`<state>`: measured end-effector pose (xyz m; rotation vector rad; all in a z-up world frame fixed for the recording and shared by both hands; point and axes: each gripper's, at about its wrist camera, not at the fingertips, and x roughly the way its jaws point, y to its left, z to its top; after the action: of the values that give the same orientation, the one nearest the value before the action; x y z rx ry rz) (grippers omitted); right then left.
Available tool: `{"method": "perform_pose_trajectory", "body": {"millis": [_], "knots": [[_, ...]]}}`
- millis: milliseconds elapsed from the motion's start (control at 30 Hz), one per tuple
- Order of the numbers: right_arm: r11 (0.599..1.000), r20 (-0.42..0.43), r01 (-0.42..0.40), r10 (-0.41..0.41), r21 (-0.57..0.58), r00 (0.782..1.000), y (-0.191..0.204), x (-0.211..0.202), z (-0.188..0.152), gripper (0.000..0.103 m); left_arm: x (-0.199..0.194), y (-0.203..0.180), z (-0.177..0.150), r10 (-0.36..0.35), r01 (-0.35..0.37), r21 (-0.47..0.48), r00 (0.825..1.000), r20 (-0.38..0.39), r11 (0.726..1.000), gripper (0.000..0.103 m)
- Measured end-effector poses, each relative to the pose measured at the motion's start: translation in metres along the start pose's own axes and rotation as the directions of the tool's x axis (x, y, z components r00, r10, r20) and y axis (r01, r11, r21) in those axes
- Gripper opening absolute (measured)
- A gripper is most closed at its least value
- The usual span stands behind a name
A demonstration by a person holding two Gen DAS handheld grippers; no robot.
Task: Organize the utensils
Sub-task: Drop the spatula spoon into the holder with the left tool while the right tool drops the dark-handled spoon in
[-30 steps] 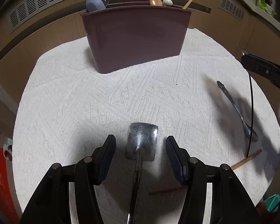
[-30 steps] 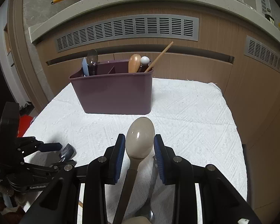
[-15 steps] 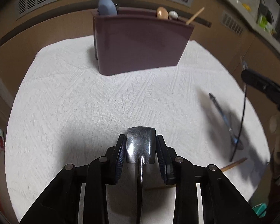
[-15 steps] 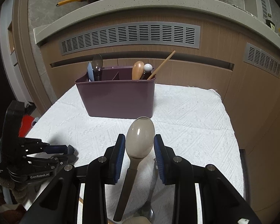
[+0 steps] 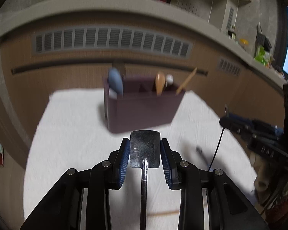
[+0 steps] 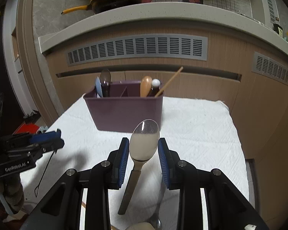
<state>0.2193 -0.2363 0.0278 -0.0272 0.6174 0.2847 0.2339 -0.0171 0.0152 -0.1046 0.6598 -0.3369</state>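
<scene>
My left gripper [image 5: 145,153] is shut on the square head of a small metal spatula [image 5: 145,147] and holds it above the white cloth [image 5: 71,134]. The spatula's thin handle runs back under the gripper. My right gripper [image 6: 143,145] is shut on the pale bowl of a spoon [image 6: 144,140] whose flat metal handle hangs down toward the cloth [image 6: 197,134]. Straight ahead of both stands a purple utensil caddy [image 6: 124,113] [image 5: 142,113]. It holds a blue spoon [image 6: 98,88], a wooden spoon [image 6: 146,84] and a chopstick [image 6: 169,82]. Each gripper shows at the edge of the other's view.
A metal spoon [image 5: 201,153] and a wooden chopstick [image 5: 163,213] lie on the cloth near the front. Behind the table runs a wooden cabinet front with grey vent grilles [image 6: 138,48]. A pan [image 6: 113,0] sits on the counter above it.
The left gripper closed on the metal spatula's head and lifted it off the cloth, tilting upward. The right gripper rose a little with its spoon still held.
</scene>
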Motion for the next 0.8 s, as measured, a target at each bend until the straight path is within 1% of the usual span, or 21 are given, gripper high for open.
{"method": "perform_pose_trajectory", "body": {"millis": [33,67,100,133,167,233,267,300,333,400,467,533,600,667,767,800], "knots": [[1.0,0.019,-0.006,0.006,-0.005,1.0,-0.001,-0.002,0.011,0.028,-0.003,-0.002,0.018,-0.011,0.011,0.003,0.999,0.041,1.0,0.033],[1.0,0.047,-0.009,0.01,-0.016,0.999,0.0,-0.006,0.025,0.028,-0.008,-0.006,0.042,-0.024,0.023,0.012,0.994,0.104,1.0,0.033],[0.999,0.094,0.001,0.003,-0.035,0.996,0.0,-0.013,0.045,0.028,-0.011,-0.008,0.06,-0.032,0.03,0.016,0.986,0.162,0.999,0.033],[0.999,0.143,0.016,-0.008,-0.05,0.99,0.0,-0.02,0.064,0.028,-0.015,-0.008,0.077,-0.039,0.038,0.011,0.972,0.231,0.999,0.033],[0.998,0.179,0.024,-0.014,-0.059,0.984,0.001,-0.026,0.078,0.028,-0.018,-0.007,0.096,-0.046,0.052,-0.01,0.945,0.324,0.999,0.033],[0.996,0.267,0.052,-0.03,-0.078,0.963,0.003,-0.033,0.113,0.028,-0.016,-0.003,0.118,-0.054,0.079,-0.039,0.897,0.438,0.996,0.033],[0.995,0.292,0.063,-0.037,-0.079,0.956,0.004,-0.033,0.123,0.028,-0.01,0.0,0.127,-0.052,0.091,-0.056,0.865,0.499,0.994,0.033],[0.994,0.317,0.074,-0.045,-0.08,0.947,0.004,-0.03,0.134,0.028,-0.004,0.003,0.132,-0.044,0.095,-0.069,0.847,0.529,0.993,0.033],[0.993,0.33,0.079,-0.046,-0.086,0.943,0.005,-0.024,0.143,0.028,0.005,0.008,0.137,-0.033,0.097,-0.088,0.833,0.552,0.991,0.033],[0.992,0.33,0.087,-0.051,-0.095,0.943,0.005,-0.007,0.153,0.028,0.023,0.017,0.141,-0.017,0.109,-0.128,0.824,0.567,0.986,0.033],[0.99,0.307,0.095,-0.059,-0.105,0.95,0.004,0.017,0.156,0.028,0.041,0.026,0.142,0.008,0.107,-0.168,0.822,0.569,0.98,0.033],[0.989,0.27,0.102,-0.07,-0.105,0.96,0.001,0.044,0.155,0.028,0.058,0.032,0.14,0.048,0.074,-0.187,0.817,0.574,0.98,0.033],[0.988,0.246,0.115,-0.086,-0.107,0.966,-0.001,0.063,0.152,0.028,0.076,0.036,0.137,0.087,0.033,-0.195,0.813,0.576,0.98,0.033],[0.987,0.206,0.114,-0.089,-0.11,0.975,-0.002,0.084,0.147,0.028,0.092,0.04,0.138,0.096,0.021,-0.198,0.822,0.561,0.98,0.033],[0.988,0.168,0.104,-0.085,-0.11,0.982,-0.004,0.101,0.138,0.028,0.11,0.043,0.132,0.098,0.013,-0.198,0.834,0.543,0.98,0.033],[0.989,0.156,0.099,-0.081,-0.108,0.984,-0.005,0.104,0.135,0.028,0.115,0.043,0.125,0.099,0.007,-0.195,0.841,0.531,0.981,0.033]]}}
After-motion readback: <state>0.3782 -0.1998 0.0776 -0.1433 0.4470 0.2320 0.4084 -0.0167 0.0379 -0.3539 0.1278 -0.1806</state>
